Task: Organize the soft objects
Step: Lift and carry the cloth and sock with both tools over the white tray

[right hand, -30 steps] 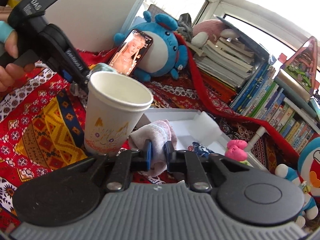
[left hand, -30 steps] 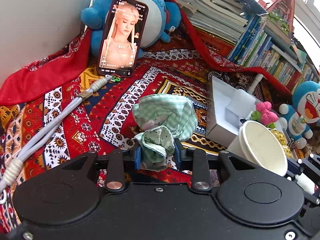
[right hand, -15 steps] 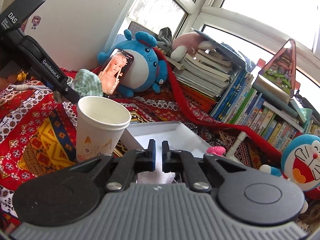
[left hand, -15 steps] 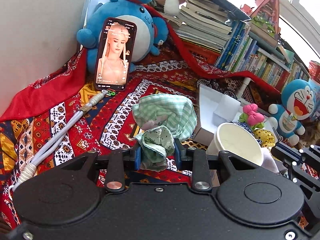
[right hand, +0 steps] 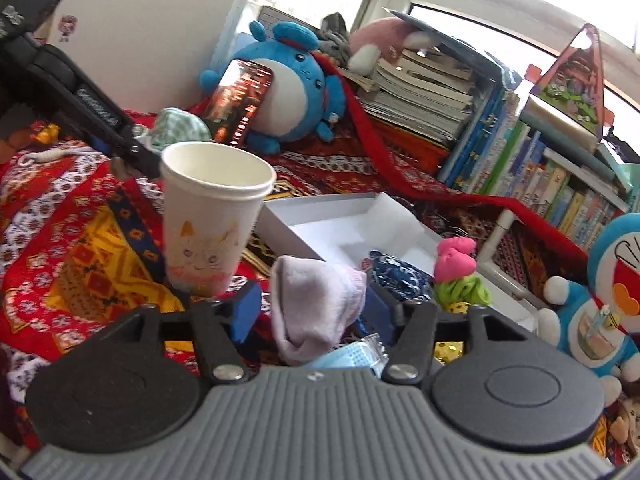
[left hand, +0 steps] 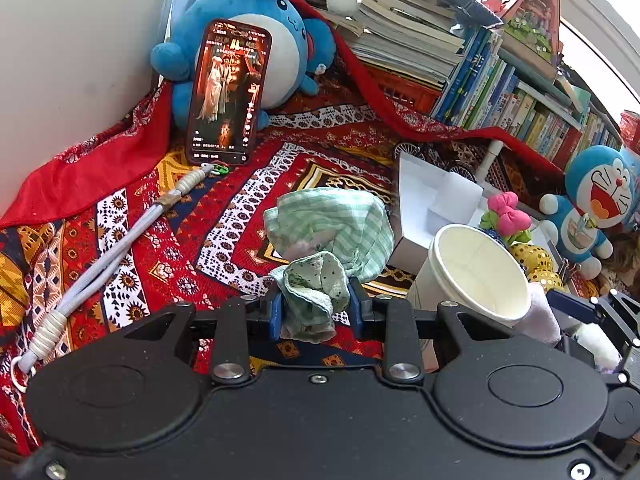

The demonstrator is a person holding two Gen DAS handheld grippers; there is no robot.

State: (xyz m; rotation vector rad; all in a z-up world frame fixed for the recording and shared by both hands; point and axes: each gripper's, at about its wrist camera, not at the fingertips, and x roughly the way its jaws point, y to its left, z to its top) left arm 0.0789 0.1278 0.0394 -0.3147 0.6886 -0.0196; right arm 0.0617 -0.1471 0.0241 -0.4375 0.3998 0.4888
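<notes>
While the left gripper (left hand: 316,308) stays clamped on the bunched green checked cloth (left hand: 320,264), most of that cloth billows free ahead of the blue pads, above the middle of the red patterned blanket (left hand: 132,216). Risk: only a small gathered wad sits between the pads, so the loose bulk could drag it out, or snag the rim of the white paper cup with a cat drawing (right hand: 212,216) standing just to its right.

Right gripper (right hand: 316,312): blue pads stand well apart, with the pale lilac knitted sock (right hand: 316,300) between them. Whether either pad touches the sock is unclear. If it is unsupported it will likely drop onto the crumpled blue face mask (right hand: 344,356) below.

The cup is light and empty; a nudge from either gripper would tip it, probably toward the open white cardboard box (right hand: 332,228) just behind.

Hard to make out:
- The sock's lower end, cut off by the gripper body.
- The contents of the box's near end; a dark blue patterned fabric piece (right hand: 400,276) and a pink-and-green plush bow (right hand: 456,264) crowd it, and I cannot tell whether they lie in it or beside it.
- The blanket's near edge, hidden in both views.
- The smartphone propped on the blue plush (left hand: 230,88) is off the working path.
</notes>
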